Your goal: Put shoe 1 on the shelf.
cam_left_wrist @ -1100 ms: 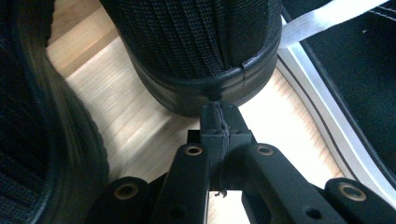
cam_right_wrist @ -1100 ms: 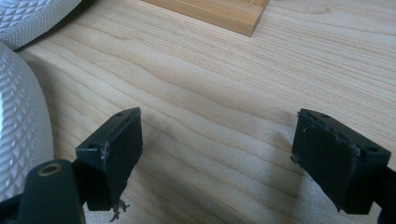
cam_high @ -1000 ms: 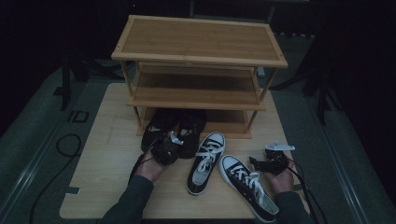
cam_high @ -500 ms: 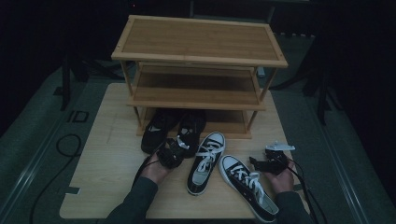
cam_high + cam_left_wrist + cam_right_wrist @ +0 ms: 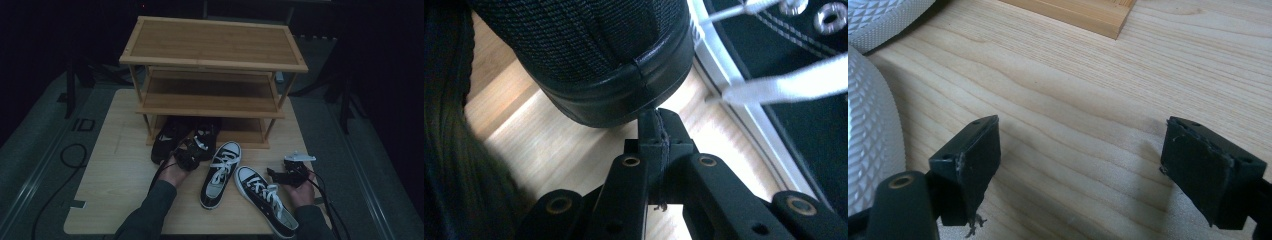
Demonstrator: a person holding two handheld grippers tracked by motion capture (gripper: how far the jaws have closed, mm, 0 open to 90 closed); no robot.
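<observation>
Two black shoes [image 5: 167,137] [image 5: 209,132] lie with their toes under the lowest shelf of a bamboo shoe rack [image 5: 212,50]. My left gripper [image 5: 191,151] sits at their heels. In the left gripper view its jaws are pressed together [image 5: 658,117], empty, with the tips against the black rubber heel [image 5: 589,55]. Two black-and-white sneakers [image 5: 220,175] [image 5: 262,200] lie in front of the rack. My right gripper [image 5: 275,175] rests to the right of them, open [image 5: 1080,150] over bare wood, a white textured toe cap [image 5: 868,130] at its left.
The rack stands on a pale wooden table [image 5: 120,170], its foot [image 5: 1073,12] just ahead of the right gripper. A white-laced sneaker [image 5: 804,100] lies close to the right of the left gripper. Cables trail on the dark floor [image 5: 70,155] to the left.
My left gripper drew back slightly toward the person, then came forward again to the black shoes' heels. The right gripper and the sneakers stayed put.
</observation>
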